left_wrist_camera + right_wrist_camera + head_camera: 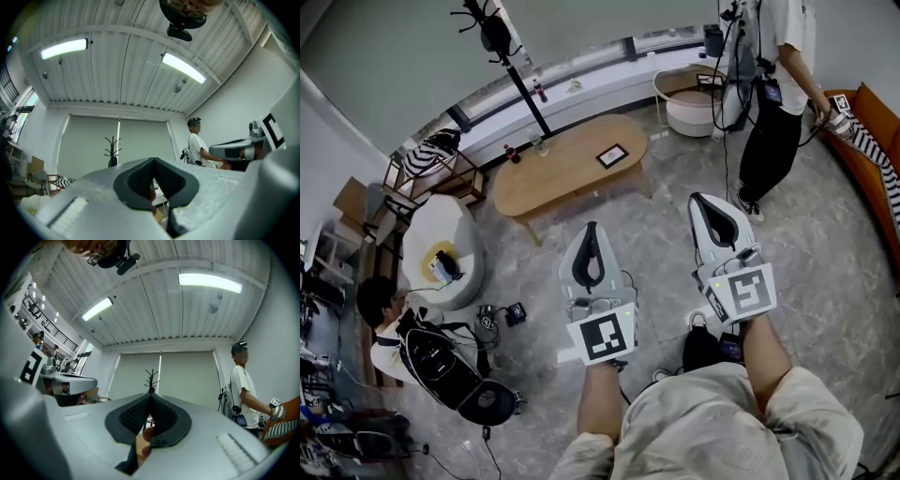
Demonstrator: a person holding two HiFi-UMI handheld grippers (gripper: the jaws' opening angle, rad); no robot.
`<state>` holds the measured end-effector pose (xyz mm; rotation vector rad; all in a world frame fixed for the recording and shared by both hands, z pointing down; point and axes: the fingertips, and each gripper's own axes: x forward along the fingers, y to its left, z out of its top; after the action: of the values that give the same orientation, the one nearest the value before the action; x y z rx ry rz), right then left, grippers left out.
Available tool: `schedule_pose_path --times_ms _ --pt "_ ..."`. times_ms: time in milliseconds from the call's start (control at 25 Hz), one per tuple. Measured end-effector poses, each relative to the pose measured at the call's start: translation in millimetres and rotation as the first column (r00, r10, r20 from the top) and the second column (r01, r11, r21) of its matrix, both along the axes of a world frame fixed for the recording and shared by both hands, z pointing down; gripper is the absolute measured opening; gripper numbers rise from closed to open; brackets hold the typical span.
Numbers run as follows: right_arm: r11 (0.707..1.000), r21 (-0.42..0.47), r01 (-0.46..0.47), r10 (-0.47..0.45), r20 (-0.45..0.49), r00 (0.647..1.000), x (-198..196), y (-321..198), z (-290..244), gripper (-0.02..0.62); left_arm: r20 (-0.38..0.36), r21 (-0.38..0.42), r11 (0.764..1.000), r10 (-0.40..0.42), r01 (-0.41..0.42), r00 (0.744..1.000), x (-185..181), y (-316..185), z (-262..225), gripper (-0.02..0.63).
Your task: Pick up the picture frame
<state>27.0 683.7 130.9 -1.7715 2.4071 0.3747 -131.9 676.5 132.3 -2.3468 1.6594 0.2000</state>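
Note:
The picture frame (612,155), small and dark-edged, lies flat on the oval wooden coffee table (562,173) ahead of me in the head view. My left gripper (590,234) is shut and empty, held above the floor short of the table's near edge. My right gripper (703,202) is shut and empty too, to the right of the table's end. Both point slightly upward. In the left gripper view the left gripper (153,161) has its jaws pressed together, and the right gripper (150,397) looks the same in its own view; neither view shows the frame.
A person (773,94) stands at the back right by a round white side table (689,103). A coat stand (511,66) rises behind the coffee table, with bottles (511,153) on its left end. A white armchair (441,248) and a seated person (389,323) are at left. An orange sofa (872,150) is at right.

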Motion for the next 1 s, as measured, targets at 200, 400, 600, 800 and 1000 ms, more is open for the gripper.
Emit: schedule_pose_path --times_ms 200,400,600,800,1000 --pt "1.0 -0.017 -0.009 0.009 0.023 1.0 31 -42 3 0.002 0.004 -0.016 1.0 0.002 -0.001 1.0 27 -41 2 0.003" --pt "0.999 -0.032 -0.007 0.009 0.047 0.999 60 -81 3 0.002 0.016 -0.025 1.0 -0.003 0.004 1.0 55 -80 -3 0.002" --pt "0.999 -0.037 -0.002 0.004 0.065 0.998 88 -115 1 0.002 0.024 -0.024 1.0 -0.002 0.003 1.0 83 -112 -8 0.003" --pt "0.999 -0.033 -0.003 0.005 0.072 0.997 117 -149 4 0.002 0.019 -0.025 1.0 -0.006 0.006 1.0 112 -149 -7 0.002" --pt "0.999 -0.029 -0.016 0.019 0.082 0.996 156 -175 7 0.002 0.016 -0.023 1.0 0.004 -0.004 1.0 151 -178 -4 0.002"
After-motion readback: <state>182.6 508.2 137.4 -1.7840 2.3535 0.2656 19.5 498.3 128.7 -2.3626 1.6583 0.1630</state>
